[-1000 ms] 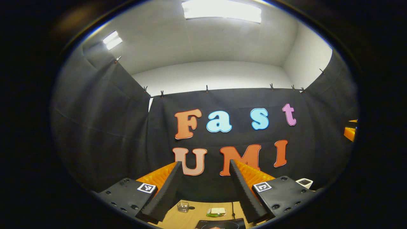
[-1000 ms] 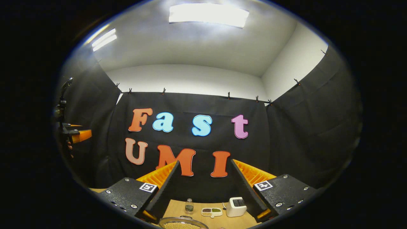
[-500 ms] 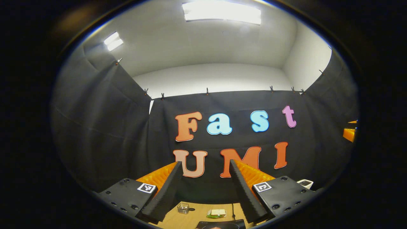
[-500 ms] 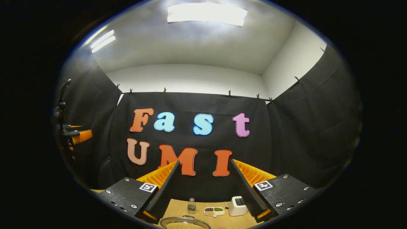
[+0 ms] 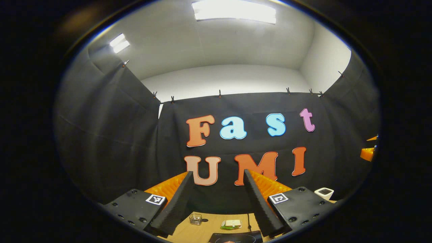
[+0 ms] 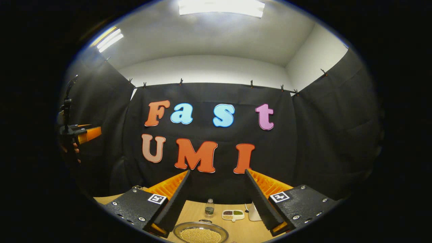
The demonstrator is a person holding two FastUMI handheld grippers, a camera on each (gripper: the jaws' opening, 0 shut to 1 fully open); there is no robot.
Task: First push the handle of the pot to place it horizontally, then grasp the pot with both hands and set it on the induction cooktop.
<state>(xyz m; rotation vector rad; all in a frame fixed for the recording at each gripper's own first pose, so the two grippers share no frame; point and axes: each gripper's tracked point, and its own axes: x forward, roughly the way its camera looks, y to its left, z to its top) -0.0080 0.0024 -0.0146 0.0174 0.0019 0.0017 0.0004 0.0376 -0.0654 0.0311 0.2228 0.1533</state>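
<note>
Right gripper view looked over the wooden desk (image 6: 199, 209), where the pot (image 6: 200, 233) of yellow grains sat just below the right gripper (image 6: 216, 199), whose fingers stood spread apart and grasped nothing. Behind the pot stood a small bottle (image 6: 209, 208) and a divided dish (image 6: 233, 214). Left gripper view showed the left gripper (image 5: 217, 202) likewise released (nothing between its fingers) above the dark induction cooktop (image 5: 236, 238).
</note>
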